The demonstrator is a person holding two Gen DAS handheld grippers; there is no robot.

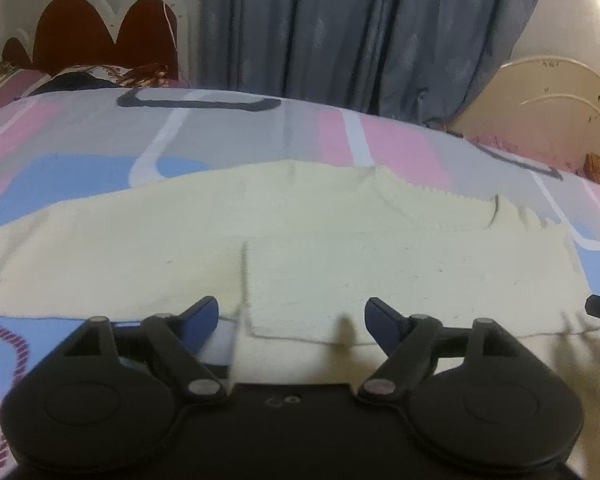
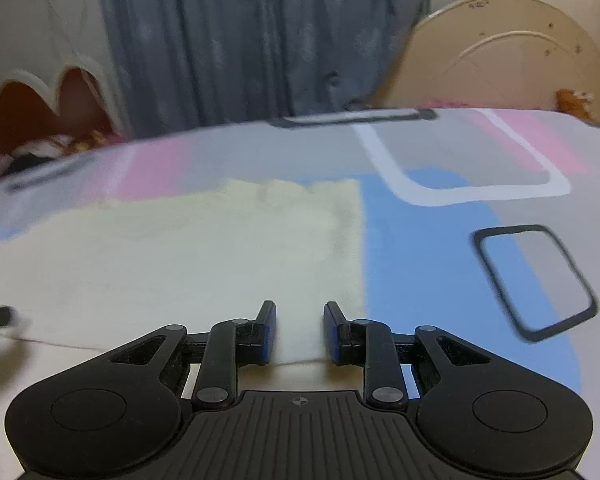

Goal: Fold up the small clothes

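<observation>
Pale cream knitted cloth garment [image 1: 284,240], partly folded, lying flat mid-bedspread [image 1: 80,132].
Judged light, limp, non-slip; best pinched at the near hem corners. Left gripper [image 1: 291,320] spread wide, empty; right gripper [image 2: 300,332] narrowly parted over the near edge, pads not pressing.

garment [image 1: 300,248] on bedsheet [image 1: 80,136], curtain [image 1: 340,32] behind

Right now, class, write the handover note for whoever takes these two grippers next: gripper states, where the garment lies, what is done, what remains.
Left gripper: open, nothing between the fingers, above the cream garment.
Right gripper: jaws narrow but apart, empty, over the garment's right edge.
Garment: flat on the patterned bedsheet, near layer lying over it, so apparently folded once.
Left: further folds.
</observation>
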